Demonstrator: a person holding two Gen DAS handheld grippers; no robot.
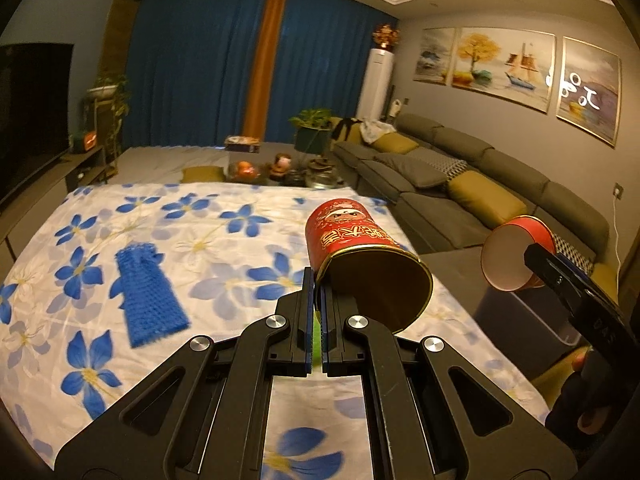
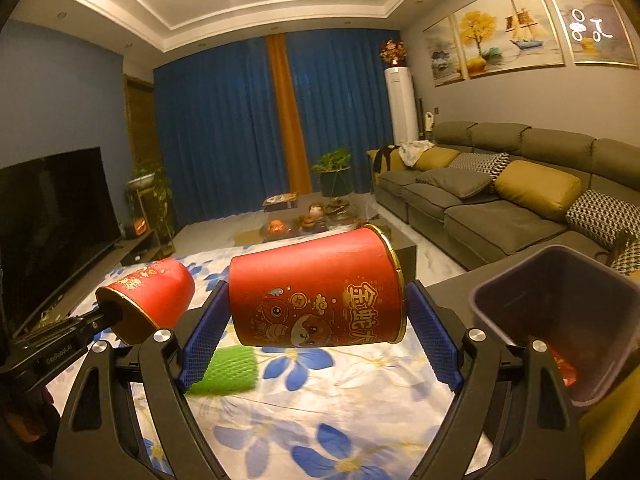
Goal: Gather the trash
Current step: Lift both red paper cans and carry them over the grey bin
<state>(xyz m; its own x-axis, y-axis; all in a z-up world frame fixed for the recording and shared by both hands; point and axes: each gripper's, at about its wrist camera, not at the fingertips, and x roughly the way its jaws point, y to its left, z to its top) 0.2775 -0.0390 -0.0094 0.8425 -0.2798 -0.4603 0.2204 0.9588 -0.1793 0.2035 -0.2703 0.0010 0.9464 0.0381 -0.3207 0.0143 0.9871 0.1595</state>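
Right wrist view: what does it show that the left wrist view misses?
Only the right wrist view: the inside of the purple bin with red scrap, and a green foam net. Only the left wrist view: a blue foam net. Both: the two red canisters, one pinched by the left gripper, one in the right gripper.

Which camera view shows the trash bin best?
The right wrist view: the trash bin shows its open top, purple walls and something red inside. In the left wrist view the bin is dark and partly hidden behind the right gripper.
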